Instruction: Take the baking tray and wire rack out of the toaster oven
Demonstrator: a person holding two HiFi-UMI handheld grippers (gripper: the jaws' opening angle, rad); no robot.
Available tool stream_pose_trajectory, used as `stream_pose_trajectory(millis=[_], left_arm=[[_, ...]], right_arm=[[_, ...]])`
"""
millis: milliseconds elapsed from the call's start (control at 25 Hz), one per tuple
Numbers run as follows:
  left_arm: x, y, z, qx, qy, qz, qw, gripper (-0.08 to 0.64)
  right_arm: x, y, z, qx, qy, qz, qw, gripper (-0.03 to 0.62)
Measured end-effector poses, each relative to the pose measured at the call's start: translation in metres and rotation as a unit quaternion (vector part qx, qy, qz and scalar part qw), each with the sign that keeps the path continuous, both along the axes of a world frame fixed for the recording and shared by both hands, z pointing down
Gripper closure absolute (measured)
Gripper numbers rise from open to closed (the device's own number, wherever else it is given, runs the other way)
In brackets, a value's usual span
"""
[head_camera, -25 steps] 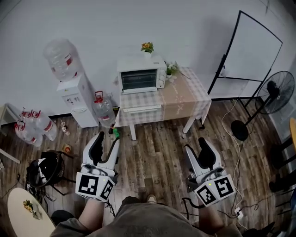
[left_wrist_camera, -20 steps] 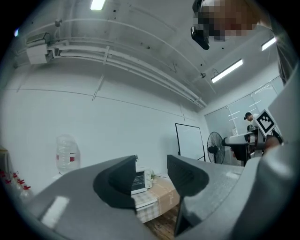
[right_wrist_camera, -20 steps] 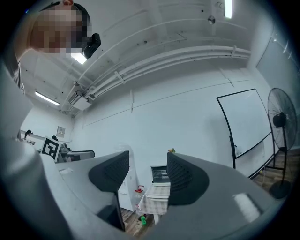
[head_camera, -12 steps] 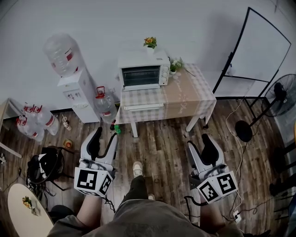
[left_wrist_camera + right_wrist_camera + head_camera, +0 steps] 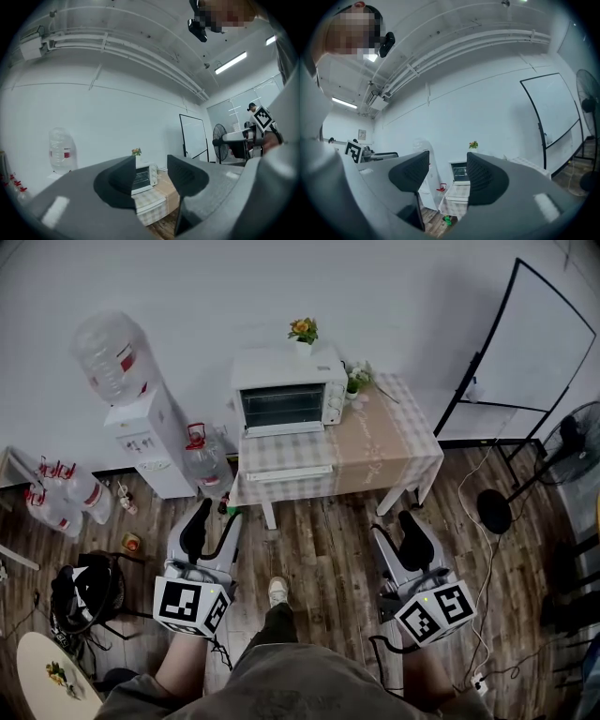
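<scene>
A white toaster oven point(image 5: 288, 390) with its glass door closed stands on a small table point(image 5: 375, 451) against the far wall; tray and rack inside are hidden. It also shows between the jaws in the left gripper view as the oven point(image 5: 142, 176) and in the right gripper view as the oven point(image 5: 459, 172). My left gripper point(image 5: 212, 526) and right gripper point(image 5: 394, 532) are held low over the wooden floor, well short of the table, both open and empty.
A water dispenser point(image 5: 141, 427) with a big bottle stands left of the table, with spare water bottles point(image 5: 52, 498) on the floor. A whiteboard point(image 5: 525, 352) and a fan point(image 5: 572, 451) stand at the right. A small potted plant point(image 5: 301, 332) sits on the oven. A black bag point(image 5: 84, 587) lies at the left.
The person has walked toward the table; the oven and table look a little nearer and a foot has stepped forward. Both grippers stay open and empty.
</scene>
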State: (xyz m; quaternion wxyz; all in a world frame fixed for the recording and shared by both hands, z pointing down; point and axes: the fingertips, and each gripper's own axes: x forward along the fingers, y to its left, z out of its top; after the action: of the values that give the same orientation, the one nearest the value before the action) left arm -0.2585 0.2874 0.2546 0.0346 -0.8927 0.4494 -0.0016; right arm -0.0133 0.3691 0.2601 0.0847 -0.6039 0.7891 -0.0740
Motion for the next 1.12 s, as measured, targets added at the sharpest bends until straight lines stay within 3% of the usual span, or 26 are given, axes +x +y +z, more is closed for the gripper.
stream_pose_trajectory(millis=[200,760,1120], left_arm=[[-0.002,-0.065,0.008,-0.019,0.019,0.012,0.9996,0.354],[0.003,-0.248,0.044,-0.084,0.037,0.056,0.9942,0.356],[0.012,-0.31,0.061,-0.151,0.133,0.075,0.9766,0.356]], right_arm=[[0.001,-0.065,0.015,-0.029,-0.055,-0.003,0.998,0.314],[-0.017,-0.254,0.046,-0.08,-0.116,0.008,0.99,0.321],[-0.01,-0.316,0.074,-0.103,-0.173,0.027,0.979,0.322]])
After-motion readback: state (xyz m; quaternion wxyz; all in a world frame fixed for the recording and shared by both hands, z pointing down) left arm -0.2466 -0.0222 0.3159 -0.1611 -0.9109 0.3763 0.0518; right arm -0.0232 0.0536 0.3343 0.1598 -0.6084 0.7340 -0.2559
